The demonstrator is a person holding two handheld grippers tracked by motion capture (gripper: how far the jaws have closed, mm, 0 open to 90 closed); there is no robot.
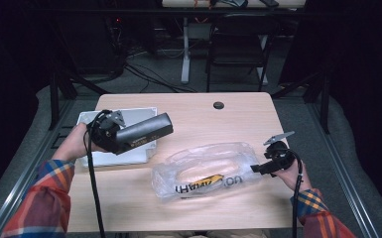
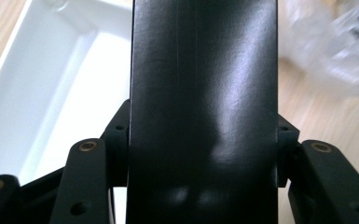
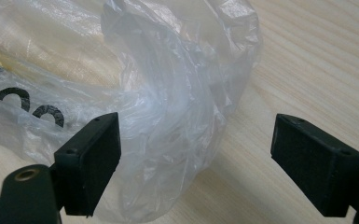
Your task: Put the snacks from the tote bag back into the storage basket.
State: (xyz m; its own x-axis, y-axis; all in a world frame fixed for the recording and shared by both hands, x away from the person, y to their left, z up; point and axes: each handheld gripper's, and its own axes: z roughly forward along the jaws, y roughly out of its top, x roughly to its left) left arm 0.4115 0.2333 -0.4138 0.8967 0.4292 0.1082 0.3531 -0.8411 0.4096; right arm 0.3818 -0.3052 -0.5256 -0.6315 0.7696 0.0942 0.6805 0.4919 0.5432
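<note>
Black box [image 1: 144,132] clamped in left gripper [image 1: 129,136] fingers, level above tray [image 1: 129,156], right gripper [image 3: 196,158] fingers apart

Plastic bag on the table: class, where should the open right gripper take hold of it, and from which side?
Grip the crumpled, gathered end of the plastic bag, coming in level from the table's right side, where the right gripper already faces it. There the film bunches into folds thin enough to fit between the pads; the rest lies broad and flat on the wooden table.
</note>
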